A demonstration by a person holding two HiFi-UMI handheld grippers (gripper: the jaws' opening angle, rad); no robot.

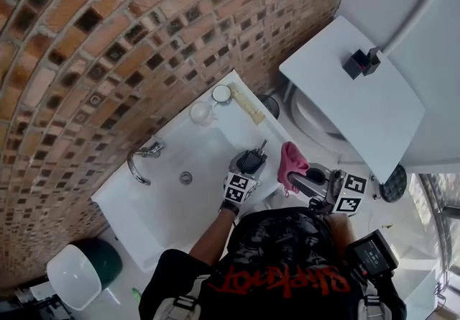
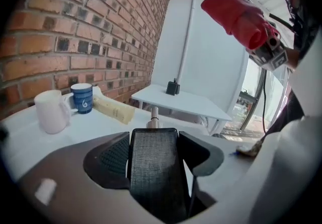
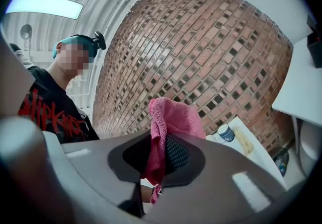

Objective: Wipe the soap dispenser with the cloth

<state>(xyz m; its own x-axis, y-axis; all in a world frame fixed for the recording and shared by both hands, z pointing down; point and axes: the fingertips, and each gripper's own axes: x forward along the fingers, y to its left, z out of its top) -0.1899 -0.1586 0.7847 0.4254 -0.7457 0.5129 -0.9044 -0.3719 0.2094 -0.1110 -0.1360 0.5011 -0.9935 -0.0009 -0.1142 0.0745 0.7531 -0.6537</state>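
The soap dispenser [image 2: 153, 167] is a black textured block with a metal pump on top. My left gripper [image 2: 156, 142] is shut on it, one jaw on each flat side. In the head view the soap dispenser [image 1: 253, 159] is held in my left gripper [image 1: 251, 157] over the right end of the white sink [image 1: 165, 196]. A pink cloth [image 3: 173, 117] hangs pinched between the jaws of my right gripper [image 3: 160, 152]. From above, the cloth [image 1: 291, 160] and right gripper [image 1: 296, 176] are just right of the dispenser and apart from it. In the left gripper view the cloth [image 2: 236, 14] is up at the right.
A blue mug [image 1: 221, 94], a white mug [image 1: 201, 113] and a yellowish bar [image 1: 248, 104] stand at the sink's far corner by the brick wall. The faucet [image 1: 144, 157] is at the left. A white toilet tank lid [image 1: 352, 103] carries a small black object [image 1: 361, 62]. A green bin [image 1: 79, 272] stands lower left.
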